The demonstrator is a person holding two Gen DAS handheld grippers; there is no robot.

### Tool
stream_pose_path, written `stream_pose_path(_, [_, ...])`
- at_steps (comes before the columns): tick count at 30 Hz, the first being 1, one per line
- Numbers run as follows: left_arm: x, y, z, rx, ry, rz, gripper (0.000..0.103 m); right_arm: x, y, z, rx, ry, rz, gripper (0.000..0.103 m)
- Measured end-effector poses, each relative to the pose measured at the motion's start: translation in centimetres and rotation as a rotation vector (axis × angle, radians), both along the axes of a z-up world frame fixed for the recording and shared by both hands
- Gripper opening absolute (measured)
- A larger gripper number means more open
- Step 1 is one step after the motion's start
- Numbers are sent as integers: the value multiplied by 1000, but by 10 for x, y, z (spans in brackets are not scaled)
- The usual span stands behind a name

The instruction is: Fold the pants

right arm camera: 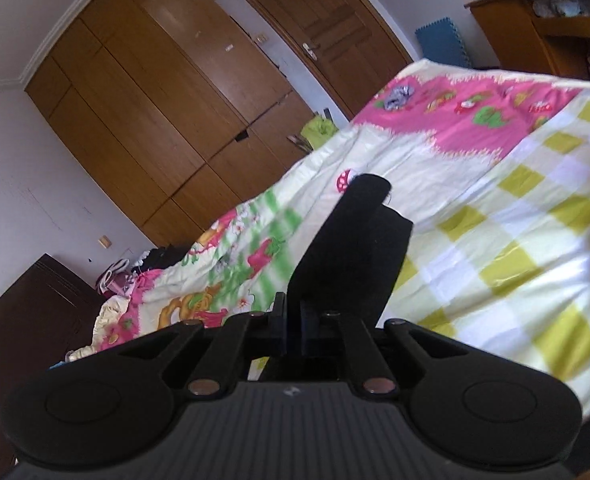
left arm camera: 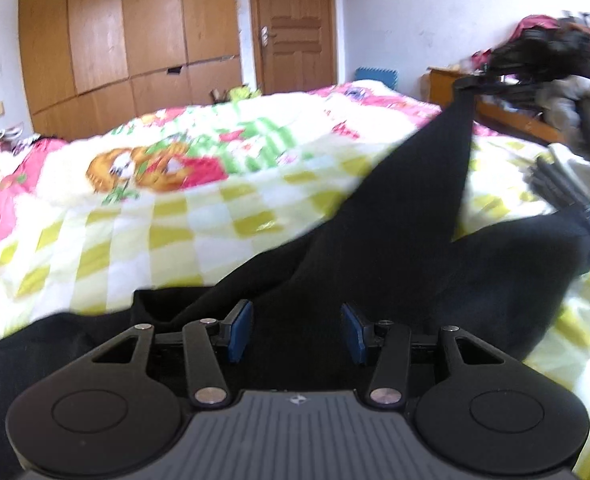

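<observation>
On the bed (left arm camera: 143, 232), spread with a checked and flowered quilt, the black pants (left arm camera: 375, 248) lie partly flat and partly lifted. The right gripper (right arm camera: 295, 320) has its fingers clenched on a strip of the black cloth, which stands up ahead of it off the quilt; from the left wrist view that same gripper (left arm camera: 477, 82) appears high at the right, pulling one edge of the pants up into a taut peak. The left gripper (left arm camera: 297, 330) hangs low over the near part of the pants, its blue fingers (left arm camera: 241, 330) standing apart with cloth under and between them but not pinched, so released. To do the fold well, I judge the left should catch or pin the near edge first, so the lifted edge carries over evenly without dragging the whole garment or twisting the leg.
</observation>
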State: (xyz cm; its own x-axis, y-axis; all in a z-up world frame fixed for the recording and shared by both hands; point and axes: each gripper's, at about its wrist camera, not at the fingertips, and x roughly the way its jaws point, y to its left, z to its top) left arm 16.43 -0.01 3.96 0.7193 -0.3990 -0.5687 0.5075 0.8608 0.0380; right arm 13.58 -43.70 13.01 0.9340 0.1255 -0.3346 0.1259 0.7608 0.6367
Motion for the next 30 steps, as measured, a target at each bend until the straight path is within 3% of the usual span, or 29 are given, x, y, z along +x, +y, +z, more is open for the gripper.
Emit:
stream_pose_path(3, [-16, -15, 5, -10, -5, -53, 62, -65, -16, -23, 24, 54, -53, 6])
stream_pose_path(5, [-25, -28, -1, 18, 14, -91, 62, -88, -25, -66, 39, 173, -110, 6])
stream_pose_path(8, [-33, -50, -17, 82, 62, -137, 62, -105, -40, -132, 167, 305, -156, 6])
stream_pose_path(11, [-42, -66, -26, 145, 85, -170, 62, -110, -44, -155, 254, 289, -164, 10])
stream_pose_path(15, [-51, -78, -28, 168, 100, -184, 62, -102, -54, -149, 253, 230, -188, 23])
stream_pose_path(17, [-51, -81, -28, 162, 109, -176, 62, -94, -60, -150, 273, 238, -184, 24])
stream_pose_path(18, [-51, -83, -29, 157, 112, -174, 62, -93, -63, -154, 289, 233, -192, 23])
stream_pose_path(21, [-49, -89, -29, 150, 115, -179, 62, -88, -66, -143, 310, 219, -197, 7])
stream_pose_path(28, [-43, -90, -7, 132, 55, -187, 63, -79, -49, -25, 227, -40, -37, 7])
stream_pose_path(30, [-43, -87, 4, 114, 26, -180, 63, -91, -41, -8, 180, -71, -27, 6])
